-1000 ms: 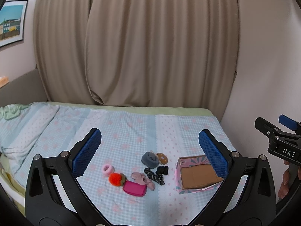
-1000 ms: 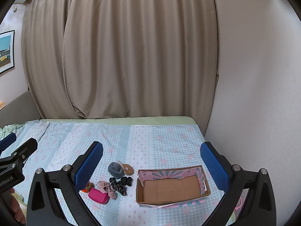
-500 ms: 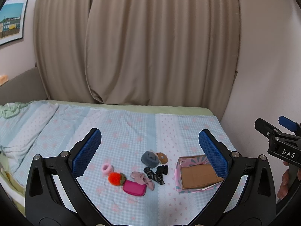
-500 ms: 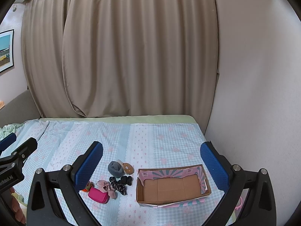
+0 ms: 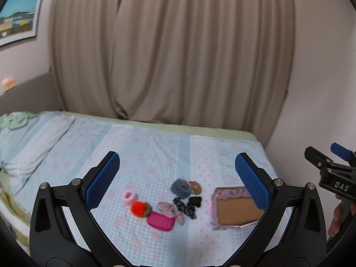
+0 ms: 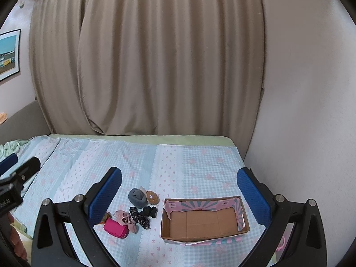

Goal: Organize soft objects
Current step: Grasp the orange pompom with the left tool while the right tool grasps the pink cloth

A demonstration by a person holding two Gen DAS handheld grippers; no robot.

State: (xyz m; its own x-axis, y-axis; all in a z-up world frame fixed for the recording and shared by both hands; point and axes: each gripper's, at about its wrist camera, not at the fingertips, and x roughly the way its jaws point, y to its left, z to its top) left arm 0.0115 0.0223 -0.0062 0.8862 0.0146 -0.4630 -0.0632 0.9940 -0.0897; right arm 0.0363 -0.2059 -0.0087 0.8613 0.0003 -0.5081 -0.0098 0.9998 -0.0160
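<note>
Both the left gripper (image 5: 177,175) and the right gripper (image 6: 179,189) are held with fingers apart. Scrunchies (image 6: 140,209) are piled on the bed (image 6: 189,162), left of the box (image 6: 203,221).

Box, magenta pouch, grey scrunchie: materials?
Box: cardboard, matte brown inside, printed pink paper outside with a torn edge. Magenta pouch: looks like smooth fabric or faux leather, soft-edged; unclear which. Grey scrunchie: plush fabric, fuzzy matte surface, bunched into a ring.
</note>
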